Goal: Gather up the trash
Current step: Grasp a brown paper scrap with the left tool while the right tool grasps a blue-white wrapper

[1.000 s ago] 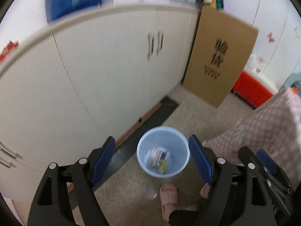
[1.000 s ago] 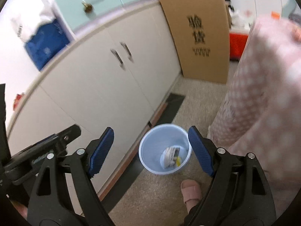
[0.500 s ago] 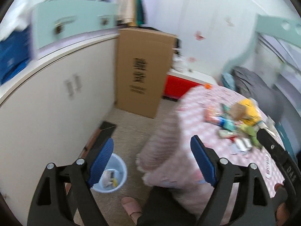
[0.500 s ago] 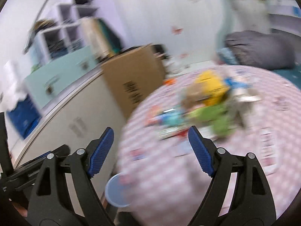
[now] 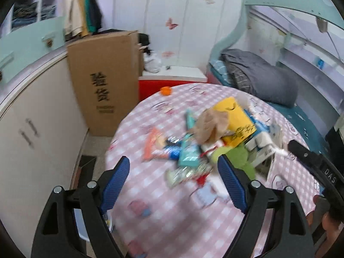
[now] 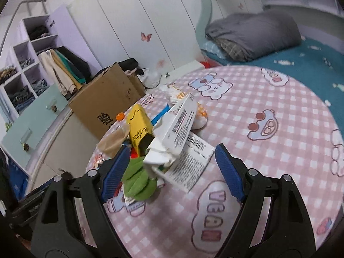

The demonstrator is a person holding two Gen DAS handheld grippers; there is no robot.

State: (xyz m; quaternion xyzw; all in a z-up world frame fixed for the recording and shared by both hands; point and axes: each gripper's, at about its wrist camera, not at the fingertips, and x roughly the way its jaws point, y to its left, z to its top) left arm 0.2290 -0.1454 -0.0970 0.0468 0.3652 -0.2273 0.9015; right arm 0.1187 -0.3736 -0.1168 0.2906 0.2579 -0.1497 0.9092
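A heap of trash lies on a round table with a pink checked cloth (image 5: 163, 221) (image 6: 268, 99): a yellow carton (image 5: 235, 120) (image 6: 138, 126), a crumpled brown paper bag (image 5: 211, 126) (image 6: 112, 140), a green wrapper (image 5: 238, 158) (image 6: 137, 180), snack packets (image 5: 157, 148) and white printed boxes (image 6: 182, 122). My left gripper (image 5: 174, 181) hangs open above the near side of the heap, nothing between its fingers. My right gripper (image 6: 172, 168) is open too, with the green wrapper and a white box in front of its fingers, untouched. The light blue bin (image 5: 108, 221) peeks out below the table's left edge.
A tall cardboard box (image 5: 105, 81) (image 6: 105, 105) leans against the white cabinets (image 5: 28, 133) at left. A red and white chest (image 5: 169, 81) stands behind the table. A bed with a grey duvet (image 5: 260, 79) (image 6: 251, 32) runs along the right. A small orange thing (image 5: 166, 90) sits at the table's far edge.
Both grippers swung up and to the right, away from the blue bin on the floor to over the table's trash heap. Both stayed open and empty.
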